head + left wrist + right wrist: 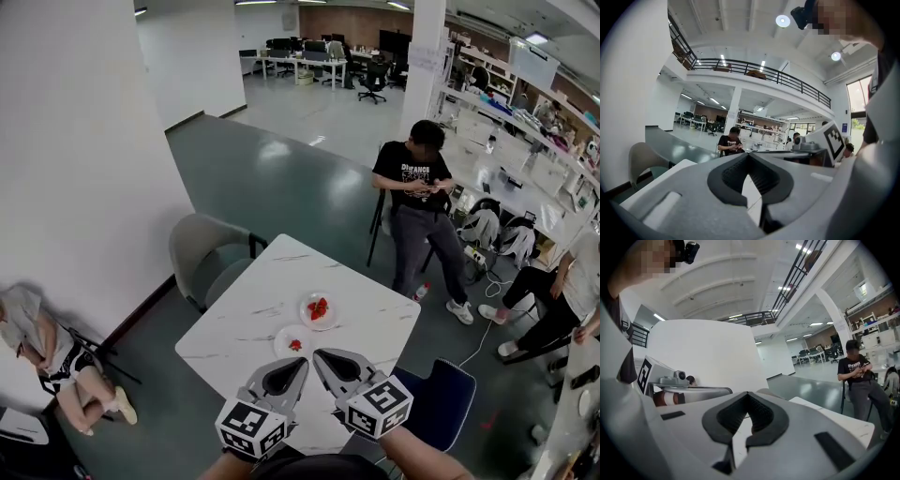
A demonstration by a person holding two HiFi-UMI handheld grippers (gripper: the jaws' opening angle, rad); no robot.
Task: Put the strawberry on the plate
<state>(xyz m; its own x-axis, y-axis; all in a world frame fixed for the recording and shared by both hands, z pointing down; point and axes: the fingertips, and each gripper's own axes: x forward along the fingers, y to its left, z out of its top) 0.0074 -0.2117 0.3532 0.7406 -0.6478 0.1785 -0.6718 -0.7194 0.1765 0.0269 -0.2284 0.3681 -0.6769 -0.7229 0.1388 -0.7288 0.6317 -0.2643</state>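
Note:
Two small white plates stand on the white marble table (244,319). The farther plate (307,316) holds a few red strawberries (320,307). The nearer plate (282,339) carries one small strawberry (295,345). Both grippers are held side by side above the table's near edge, just short of the nearer plate. My left gripper (302,362) (749,154) is shut, with nothing between its jaws. My right gripper (319,354) (748,393) is likewise shut and empty. Neither gripper view shows the plates or the fruit.
A grey chair (208,255) stands at the table's left corner and a blue chair (442,392) at its near right. One person (420,202) stands beyond the table, another (42,349) sits by the left wall, and a third (562,300) sits at the right.

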